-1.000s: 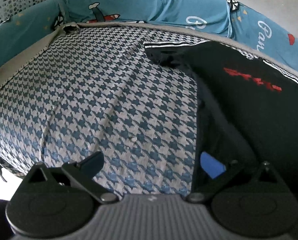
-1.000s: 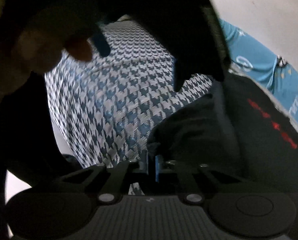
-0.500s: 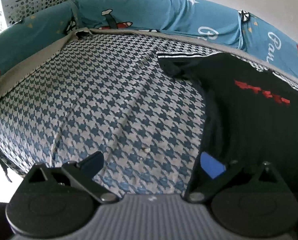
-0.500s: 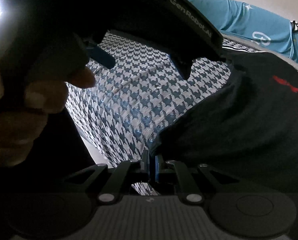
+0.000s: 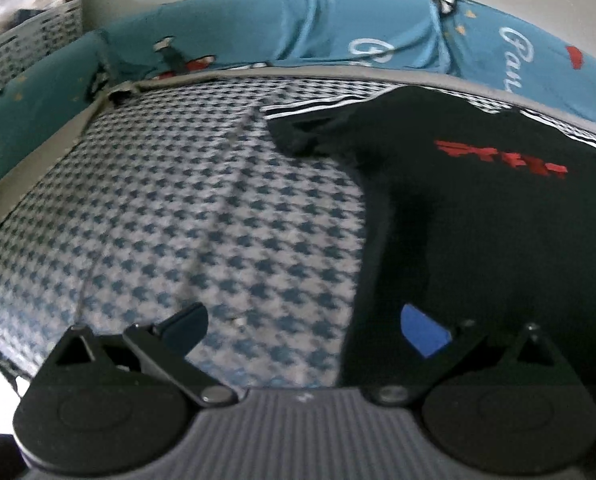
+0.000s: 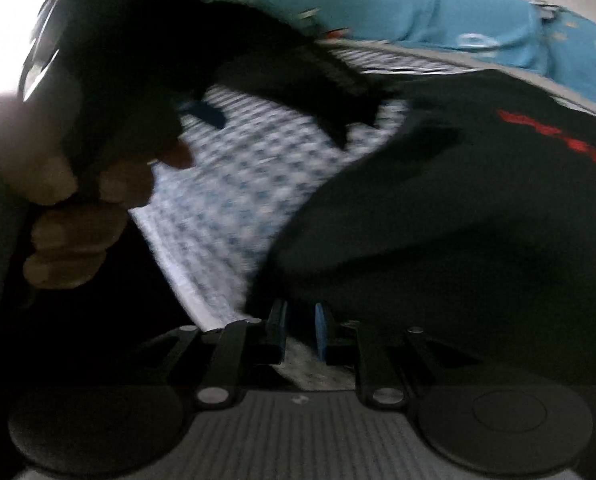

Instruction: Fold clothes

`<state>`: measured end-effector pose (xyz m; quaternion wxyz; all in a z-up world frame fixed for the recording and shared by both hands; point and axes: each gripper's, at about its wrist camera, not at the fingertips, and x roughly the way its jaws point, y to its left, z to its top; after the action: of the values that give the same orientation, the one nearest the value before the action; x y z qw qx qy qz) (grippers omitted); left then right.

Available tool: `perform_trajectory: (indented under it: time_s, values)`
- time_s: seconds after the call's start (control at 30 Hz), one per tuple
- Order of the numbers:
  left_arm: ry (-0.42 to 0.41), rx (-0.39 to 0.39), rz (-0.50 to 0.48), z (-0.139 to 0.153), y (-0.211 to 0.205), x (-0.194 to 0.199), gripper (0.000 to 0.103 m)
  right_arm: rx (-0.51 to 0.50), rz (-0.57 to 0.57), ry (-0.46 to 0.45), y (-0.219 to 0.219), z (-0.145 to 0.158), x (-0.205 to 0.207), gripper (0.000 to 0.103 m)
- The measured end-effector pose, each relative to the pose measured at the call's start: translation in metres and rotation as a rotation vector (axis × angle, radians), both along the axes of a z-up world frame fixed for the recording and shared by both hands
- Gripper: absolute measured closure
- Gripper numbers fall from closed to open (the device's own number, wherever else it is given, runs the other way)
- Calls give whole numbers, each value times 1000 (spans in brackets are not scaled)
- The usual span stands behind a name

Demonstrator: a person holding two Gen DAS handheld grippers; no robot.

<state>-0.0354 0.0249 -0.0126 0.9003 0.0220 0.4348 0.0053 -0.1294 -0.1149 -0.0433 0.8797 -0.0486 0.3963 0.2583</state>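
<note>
black shirt [image 5: 478,216] lies flat — left gripper [image 5: 304,326] wide; right gripper [image 6: 301,326] opening (seemingly empty, blurred).

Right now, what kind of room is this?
Probably a bedroom: a houndstooth-covered mattress, a blue cartoon-print padded bumper along its edge, and a white laundry basket beside it.

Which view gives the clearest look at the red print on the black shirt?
The left wrist view: the red print shows whole and fairly sharp on the black shirt. In the right wrist view the print is smeared by motion blur and runs off the frame's right edge.
</note>
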Motion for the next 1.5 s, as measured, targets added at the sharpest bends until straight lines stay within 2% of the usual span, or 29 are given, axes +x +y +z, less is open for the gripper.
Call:
perform_trajectory:
  time_s: [0.13, 0.27, 0.43, 0.6, 0.7, 0.8, 1.0, 1.5]
  values:
    - [9, -3, -56, -7, -23, 7, 0, -8, -146, -13, -36, 3, 0, 79]
    - [18, -4, -105, -13, -45, 13, 0, 27, -264, -10, -67, 10, 5, 78]
    - [11, 9, -146, -17, -67, 20, 0, 9, -364, -71, -92, 19, 9, 71]
    - [13, 30, -185, -26, -85, 26, 0, -6, -518, -100, -124, 26, 12, 71]
    - [20, 48, -203, -31, -94, 29, 0, -36, -621, -98, -141, 26, 15, 70]
    - [40, 48, -199, -38, -97, 31, 0, -49, -692, -43, -154, 18, 21, 70]
    - [64, -12, -164, -45, -89, 32, 0, -49, -686, -56, -155, 15, 21, 66]
    - [72, -10, -153, -45, -75, 18, 0, -89, -685, -40, -168, 11, 13, 66]
